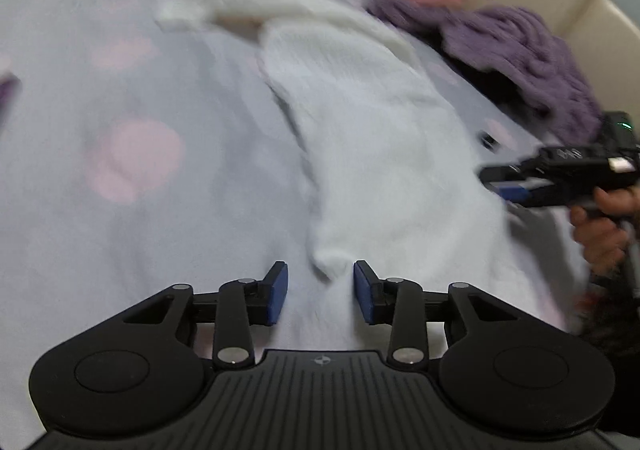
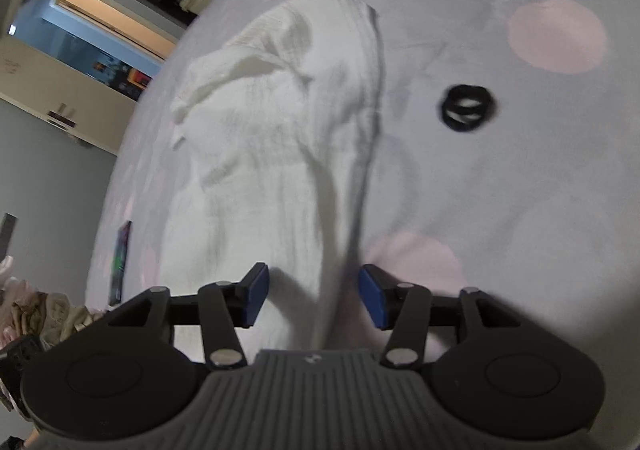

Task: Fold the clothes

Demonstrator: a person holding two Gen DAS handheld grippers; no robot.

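White garment [image 1: 372, 154] lies rumpled mid-bed, partly doubled | your left gripper [image 1: 320, 292] spread at its near corner, right gripper [image 2: 314, 298] spread astride its edge | fold in hand, stage unclear | next: pinch both evenly.

The left tongs [image 1: 320, 292] gape just short of a white garment [image 1: 372, 154] on the bedsheet [image 1: 120, 210].

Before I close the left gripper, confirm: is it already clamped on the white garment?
No, the left gripper is open, its blue pads apart, with a fold of the white garment lying between them ungripped.
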